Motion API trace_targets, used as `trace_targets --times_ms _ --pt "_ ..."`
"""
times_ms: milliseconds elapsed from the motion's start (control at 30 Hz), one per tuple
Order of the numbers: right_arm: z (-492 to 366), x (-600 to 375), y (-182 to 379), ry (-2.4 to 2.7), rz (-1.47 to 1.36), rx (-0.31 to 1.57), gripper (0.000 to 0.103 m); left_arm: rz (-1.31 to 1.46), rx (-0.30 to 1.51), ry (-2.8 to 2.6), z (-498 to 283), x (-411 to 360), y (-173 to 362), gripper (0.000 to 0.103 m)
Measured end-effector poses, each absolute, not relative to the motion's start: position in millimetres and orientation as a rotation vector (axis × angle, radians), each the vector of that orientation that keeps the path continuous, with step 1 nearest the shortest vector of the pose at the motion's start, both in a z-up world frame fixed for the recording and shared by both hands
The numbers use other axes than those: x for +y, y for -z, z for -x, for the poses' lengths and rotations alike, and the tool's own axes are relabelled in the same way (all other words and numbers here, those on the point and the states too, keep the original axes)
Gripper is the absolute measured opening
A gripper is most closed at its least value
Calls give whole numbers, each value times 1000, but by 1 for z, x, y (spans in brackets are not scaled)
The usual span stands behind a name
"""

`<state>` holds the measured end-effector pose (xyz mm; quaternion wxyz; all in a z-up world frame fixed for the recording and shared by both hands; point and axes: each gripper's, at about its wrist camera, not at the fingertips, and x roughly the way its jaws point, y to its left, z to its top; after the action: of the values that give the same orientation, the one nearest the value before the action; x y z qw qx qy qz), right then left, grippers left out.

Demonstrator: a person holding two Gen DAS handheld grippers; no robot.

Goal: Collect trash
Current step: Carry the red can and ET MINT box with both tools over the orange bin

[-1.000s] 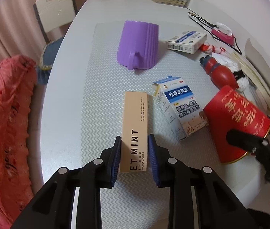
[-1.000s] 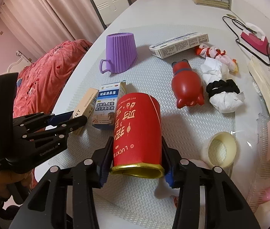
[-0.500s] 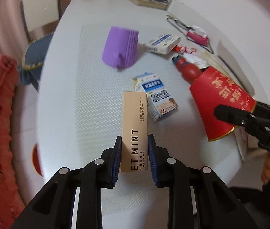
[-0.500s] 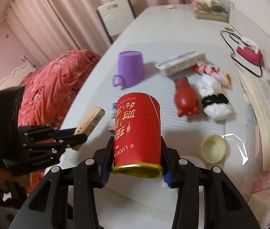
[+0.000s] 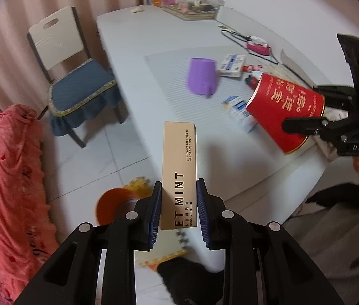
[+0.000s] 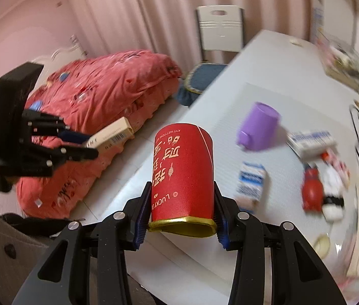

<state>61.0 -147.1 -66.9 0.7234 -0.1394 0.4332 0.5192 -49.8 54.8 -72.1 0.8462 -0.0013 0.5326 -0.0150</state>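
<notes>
- The left gripper point(image 5: 178, 212) pinches the lower end of a tan lipliner box point(image 5: 178, 167), blue pads flat against its two long sides; the box sticks straight out, in the air over the floor beside the table edge.
- The right gripper point(image 6: 182, 219) is clamped on a red paper cup point(image 6: 183, 175) just above its gold rim, and the rim is pressed into an oval, so the wall is soft and gives under the squeeze.
- Both pieces look light and empty. The box should be stiff across its narrow faces, so a grip low on the sides suits it; the cup crushes easily and is best held lightly near the rolled rim, its firmest part.
- Left on the white table point(image 5: 118, 58), on a ribbed mat: an upturned purple cup point(image 5: 201, 78), a blue and white medicine box point(image 6: 251, 185), a second flat carton point(image 6: 311, 143), a red bottle-like toy point(image 6: 312, 193).
- Below the left gripper is an orange round thing point(image 5: 110, 206) on the tiled floor, possibly a bin, though blur leaves that unsure.
- Around it: a white chair point(image 5: 60, 40) with a blue cushion, a red quilt point(image 6: 103, 89), pink curtains.
</notes>
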Motion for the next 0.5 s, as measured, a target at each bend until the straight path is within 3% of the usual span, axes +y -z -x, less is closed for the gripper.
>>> trace_targets --times_ms 500 --pt "7 33 62 -1378 551 906 44 34 1180 -53 89 177 95 28"
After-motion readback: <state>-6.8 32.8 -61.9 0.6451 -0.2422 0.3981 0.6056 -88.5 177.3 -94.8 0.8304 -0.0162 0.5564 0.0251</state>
